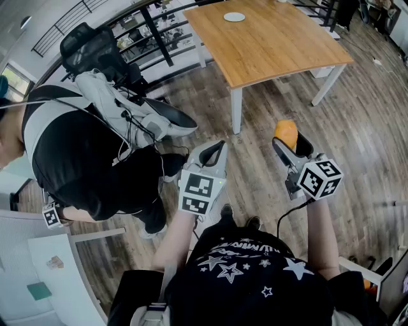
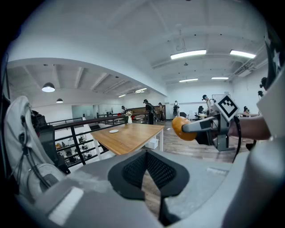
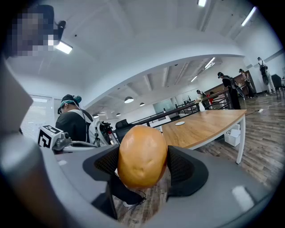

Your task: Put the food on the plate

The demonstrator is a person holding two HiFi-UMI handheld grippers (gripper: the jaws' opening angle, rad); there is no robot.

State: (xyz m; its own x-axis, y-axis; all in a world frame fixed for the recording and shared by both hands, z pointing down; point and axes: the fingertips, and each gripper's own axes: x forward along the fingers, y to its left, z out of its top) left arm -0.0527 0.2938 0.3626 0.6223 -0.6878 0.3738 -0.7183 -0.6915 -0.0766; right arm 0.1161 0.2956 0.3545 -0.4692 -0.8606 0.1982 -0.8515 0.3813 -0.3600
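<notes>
A round orange-brown piece of food (image 3: 142, 156) sits between the pads of my right gripper (image 3: 142, 164), which is shut on it. The head view shows the same food (image 1: 285, 132) at the tip of the right gripper (image 1: 288, 142), held in the air above the wood floor. My left gripper (image 1: 217, 148) is beside it at the left, its jaws shut with nothing in them (image 2: 146, 165). A small white plate (image 1: 234, 17) lies on the far part of a wooden table (image 1: 274, 48), well ahead of both grippers. The left gripper view also shows the food (image 2: 182, 128) and the plate (image 2: 114, 131).
A person in black with a grey backpack (image 1: 83, 153) stands close at the left, next to a black office chair (image 1: 89, 48). A black railing (image 1: 153, 32) runs behind the table. A white desk corner (image 1: 51, 267) is at the lower left.
</notes>
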